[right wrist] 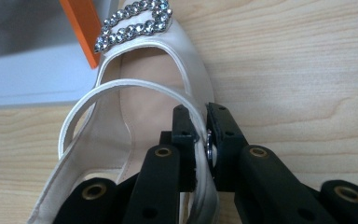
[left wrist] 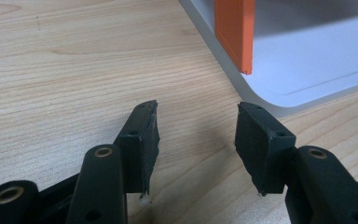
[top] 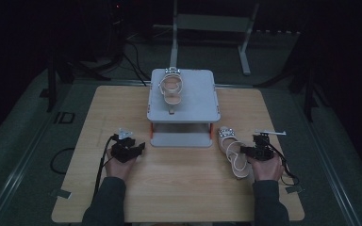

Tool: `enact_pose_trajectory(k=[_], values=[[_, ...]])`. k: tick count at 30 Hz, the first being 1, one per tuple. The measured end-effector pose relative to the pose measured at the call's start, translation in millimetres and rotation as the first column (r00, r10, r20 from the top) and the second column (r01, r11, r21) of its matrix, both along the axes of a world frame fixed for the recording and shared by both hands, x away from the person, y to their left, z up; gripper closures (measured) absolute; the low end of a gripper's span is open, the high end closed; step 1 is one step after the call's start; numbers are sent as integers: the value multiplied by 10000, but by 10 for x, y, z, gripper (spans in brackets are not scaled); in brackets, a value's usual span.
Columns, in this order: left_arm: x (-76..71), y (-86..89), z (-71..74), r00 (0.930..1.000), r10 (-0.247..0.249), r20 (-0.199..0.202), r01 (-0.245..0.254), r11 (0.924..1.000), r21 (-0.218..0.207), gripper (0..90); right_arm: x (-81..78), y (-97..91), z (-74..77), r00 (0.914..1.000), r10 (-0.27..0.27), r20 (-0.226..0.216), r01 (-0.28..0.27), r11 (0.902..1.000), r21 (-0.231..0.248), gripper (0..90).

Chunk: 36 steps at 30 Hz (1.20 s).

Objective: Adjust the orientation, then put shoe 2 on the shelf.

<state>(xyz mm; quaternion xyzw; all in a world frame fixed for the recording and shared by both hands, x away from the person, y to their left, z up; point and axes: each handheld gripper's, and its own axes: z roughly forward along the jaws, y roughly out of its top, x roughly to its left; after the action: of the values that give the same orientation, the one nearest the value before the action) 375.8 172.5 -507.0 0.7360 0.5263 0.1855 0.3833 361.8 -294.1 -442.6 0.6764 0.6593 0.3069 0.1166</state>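
Right gripper point(right wrist: 200, 135): clamped on the thin white strap point(right wrist: 121, 86) of the cream sandal point(right wrist: 144, 107) — pads pinching it at the side, by a small metal stud.
Right gripper, high view point(top: 257, 149): at the table's right, over the heel end of the sandal point(top: 231, 150), held by the right hand point(top: 266, 169).
Held sandal: flat on the wood, rhinestone buckle point(right wrist: 135, 23) at the toe end, toe just beside the stand's base and an orange post point(right wrist: 81, 28).
Left gripper point(left wrist: 196, 135): jaws wide apart, nothing between them, low over bare wood near the stand's corner.
Left gripper, high view point(top: 128, 149): left of the stand, well apart from the right one, in the left hand point(top: 119, 167).
Stand point(top: 184, 99): grey two-level shelf with orange posts, at the far middle of the table.
Second sandal point(top: 172, 89): on the top shelf, matching the first.
Table point(top: 179, 188): pale wood-grain top, rounded corners.
Room: dim — dark floor, black cables, a pale metal frame point(top: 212, 23) behind the table.
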Motion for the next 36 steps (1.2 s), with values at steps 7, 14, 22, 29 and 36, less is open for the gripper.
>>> enact_pose_trajectory(k=[7,14,22,29,36], values=[[1,0,0,10000,2,2,-2,10000,-15,493,29,-40,49,9997,-189,146,186,9996,212,826],[1,0,0,10000,0,0,0,10000,-16,493,59,-52,71,9994,-276,191,271,9992,285,826],[1,0,-1,10000,-2,5,2,10000,-25,492,115,-41,139,9990,-306,319,295,9990,326,826],[0,0,0,10000,-12,-10,12,10000,-5,492,166,-42,173,9988,-345,353,331,9987,390,826],[2,0,-1,10000,3,0,-3,10000,-36,492,231,-71,202,9983,-473,348,451,9971,607,825]])
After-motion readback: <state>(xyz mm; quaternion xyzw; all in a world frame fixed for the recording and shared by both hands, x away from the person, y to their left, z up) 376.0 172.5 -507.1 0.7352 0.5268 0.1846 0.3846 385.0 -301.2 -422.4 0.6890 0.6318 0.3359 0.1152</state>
